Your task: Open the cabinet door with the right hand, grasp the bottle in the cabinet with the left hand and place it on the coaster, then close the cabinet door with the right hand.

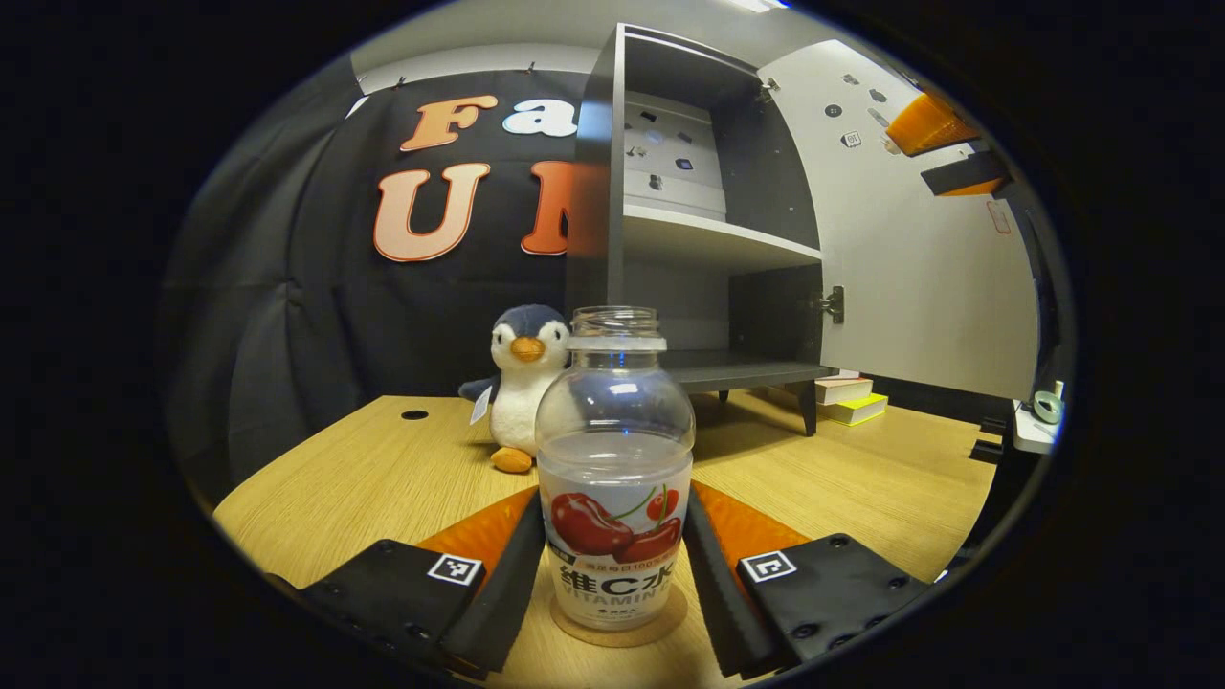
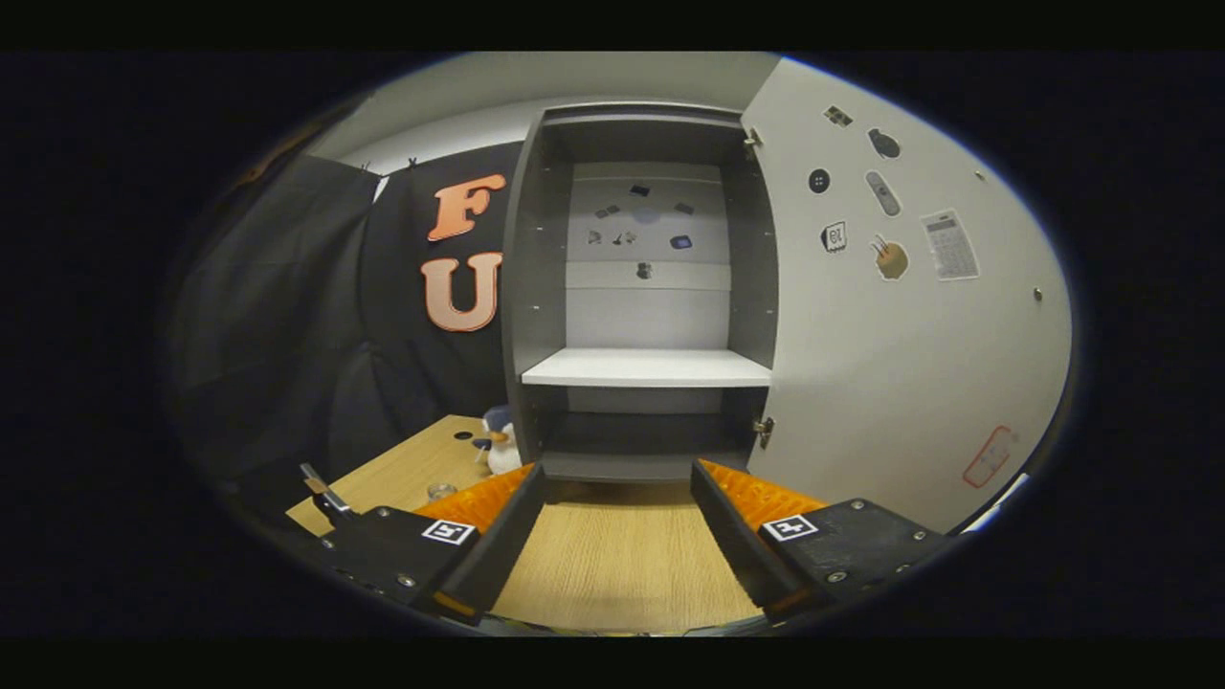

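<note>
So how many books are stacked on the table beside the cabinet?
2 that I can see: one pale book lying on top of a yellow book, on the table just right of the cabinet, under the open door. More could be hidden behind.

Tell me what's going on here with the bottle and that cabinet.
A person is working with two handheld tools. The bottle stands upright on the coaster on the wooden table, between the fingers of the left tool, which look slightly apart from it, so the grip seems released. The cabinet door is wide open and the shelves are bare. The right tool is open, facing the cabinet. Closing the door remains.
</note>
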A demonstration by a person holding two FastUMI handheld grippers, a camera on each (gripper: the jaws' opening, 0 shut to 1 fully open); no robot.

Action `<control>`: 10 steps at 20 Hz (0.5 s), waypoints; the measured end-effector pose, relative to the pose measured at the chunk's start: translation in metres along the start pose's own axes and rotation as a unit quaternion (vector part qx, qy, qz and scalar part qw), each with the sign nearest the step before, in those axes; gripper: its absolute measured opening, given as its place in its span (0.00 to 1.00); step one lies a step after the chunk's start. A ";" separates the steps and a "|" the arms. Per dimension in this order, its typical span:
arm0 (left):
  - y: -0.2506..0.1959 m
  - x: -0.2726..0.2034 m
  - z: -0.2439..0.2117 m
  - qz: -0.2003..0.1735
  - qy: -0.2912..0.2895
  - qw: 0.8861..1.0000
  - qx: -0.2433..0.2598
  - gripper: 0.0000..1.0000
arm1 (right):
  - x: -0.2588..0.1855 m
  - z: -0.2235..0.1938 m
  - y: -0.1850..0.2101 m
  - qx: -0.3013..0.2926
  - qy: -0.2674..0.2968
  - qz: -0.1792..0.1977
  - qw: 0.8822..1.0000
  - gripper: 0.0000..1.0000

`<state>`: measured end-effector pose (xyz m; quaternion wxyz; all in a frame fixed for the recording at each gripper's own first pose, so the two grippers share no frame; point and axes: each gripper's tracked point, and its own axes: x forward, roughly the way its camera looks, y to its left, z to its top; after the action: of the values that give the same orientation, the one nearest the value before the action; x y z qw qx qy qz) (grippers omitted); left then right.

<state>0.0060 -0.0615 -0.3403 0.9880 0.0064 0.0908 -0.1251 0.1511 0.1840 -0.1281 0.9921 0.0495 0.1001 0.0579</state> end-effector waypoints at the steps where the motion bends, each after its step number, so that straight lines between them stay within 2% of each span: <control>1: 0.001 0.000 0.000 0.001 0.001 1.000 -0.003 0.83 | -0.001 0.001 0.000 0.001 -0.003 0.002 1.000 0.94; 5: -0.002 0.001 0.000 0.000 0.005 1.000 -0.003 0.85 | 0.001 0.005 -0.002 0.000 -0.007 0.000 1.000 0.94; 6: -0.002 0.002 0.001 0.001 0.006 1.000 -0.003 0.86 | 0.002 0.006 -0.002 0.003 -0.007 0.000 1.000 0.89; 7: -0.003 0.002 0.001 0.001 0.007 1.000 -0.003 0.86 | 0.002 0.006 -0.003 0.006 -0.006 -0.001 1.000 0.93; 10: -0.001 0.002 0.001 0.005 0.008 1.000 -0.002 0.86 | 0.004 0.006 -0.006 0.013 -0.004 -0.003 1.000 0.93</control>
<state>0.0079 -0.0631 -0.3394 0.9878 0.0062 0.0992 -0.1202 0.1570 0.1781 -0.1237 0.9919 0.0626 0.0969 0.0529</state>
